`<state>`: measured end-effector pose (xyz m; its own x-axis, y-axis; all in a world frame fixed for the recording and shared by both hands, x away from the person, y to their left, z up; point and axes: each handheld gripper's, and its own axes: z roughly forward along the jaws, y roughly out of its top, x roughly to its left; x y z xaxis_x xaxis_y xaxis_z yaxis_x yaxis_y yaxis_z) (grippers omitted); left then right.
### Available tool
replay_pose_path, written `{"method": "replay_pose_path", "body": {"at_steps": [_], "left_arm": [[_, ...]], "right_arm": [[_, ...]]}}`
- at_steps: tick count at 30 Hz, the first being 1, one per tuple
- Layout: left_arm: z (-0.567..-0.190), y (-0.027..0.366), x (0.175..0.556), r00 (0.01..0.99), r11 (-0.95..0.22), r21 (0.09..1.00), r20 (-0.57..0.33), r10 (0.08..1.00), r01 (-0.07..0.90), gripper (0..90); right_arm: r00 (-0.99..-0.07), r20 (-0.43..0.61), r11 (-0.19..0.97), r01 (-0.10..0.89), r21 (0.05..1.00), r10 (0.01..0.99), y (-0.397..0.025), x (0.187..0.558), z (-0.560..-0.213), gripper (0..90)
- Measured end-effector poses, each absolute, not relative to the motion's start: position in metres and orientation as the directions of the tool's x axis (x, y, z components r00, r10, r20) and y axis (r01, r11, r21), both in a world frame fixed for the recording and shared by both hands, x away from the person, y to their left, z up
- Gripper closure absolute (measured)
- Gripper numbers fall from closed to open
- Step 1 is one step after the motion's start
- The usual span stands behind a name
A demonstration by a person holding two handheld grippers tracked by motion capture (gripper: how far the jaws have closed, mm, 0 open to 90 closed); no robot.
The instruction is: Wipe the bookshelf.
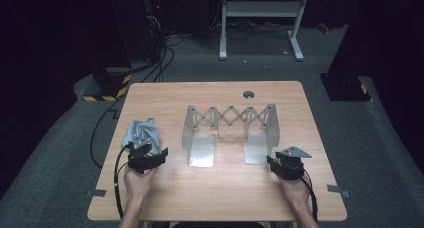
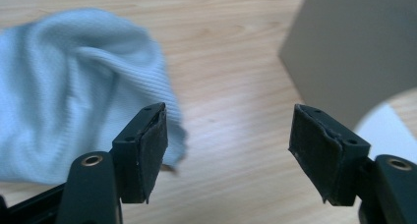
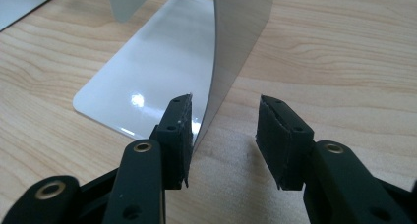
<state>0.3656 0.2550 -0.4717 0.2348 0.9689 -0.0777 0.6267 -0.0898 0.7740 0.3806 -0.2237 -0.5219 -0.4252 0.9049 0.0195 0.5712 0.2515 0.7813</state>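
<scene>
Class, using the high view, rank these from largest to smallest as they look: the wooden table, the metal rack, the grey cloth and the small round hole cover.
1. Wooden table
2. Metal rack
3. Grey cloth
4. Round hole cover, which lies farthest from the camera, yet it is plainly smallest.

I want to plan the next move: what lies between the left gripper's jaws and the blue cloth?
Nothing: in the left gripper view the left gripper stands open, and the blue cloth already reaches its left jaw.

Black tongs (image 3: 223,135) with brass-ringed holes, worn dark pads (image 3: 281,135), trailing black cables (image 1: 119,188).
</scene>
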Motion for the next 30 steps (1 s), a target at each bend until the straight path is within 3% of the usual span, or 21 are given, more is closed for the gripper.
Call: {"method": "replay_pose_path", "body": {"at_steps": [15, 23, 30], "left_arm": [[-0.465, 0.3, 0.415, 0.085, -0.049, 0.736, -0.012, 0.996, 0.675, 23.5], [-0.485, 0.314, 0.437, 0.083, -0.047, 0.691, -0.02, 0.996, 0.722, 18.4], [-0.502, 0.318, 0.45, 0.066, -0.04, 0.661, -0.015, 0.998, 0.749, 21.2]], "right_arm": [[-0.416, -0.007, 0.267, 0.572, 0.776, 0.91, -0.219, 0.384, -0.522, 63.8], [-0.413, -0.015, 0.275, 0.579, 0.767, 0.911, -0.218, 0.385, -0.522, 69.4], [-0.416, -0.026, 0.291, 0.588, 0.755, 0.909, -0.216, 0.386, -0.523, 72.2]]}}
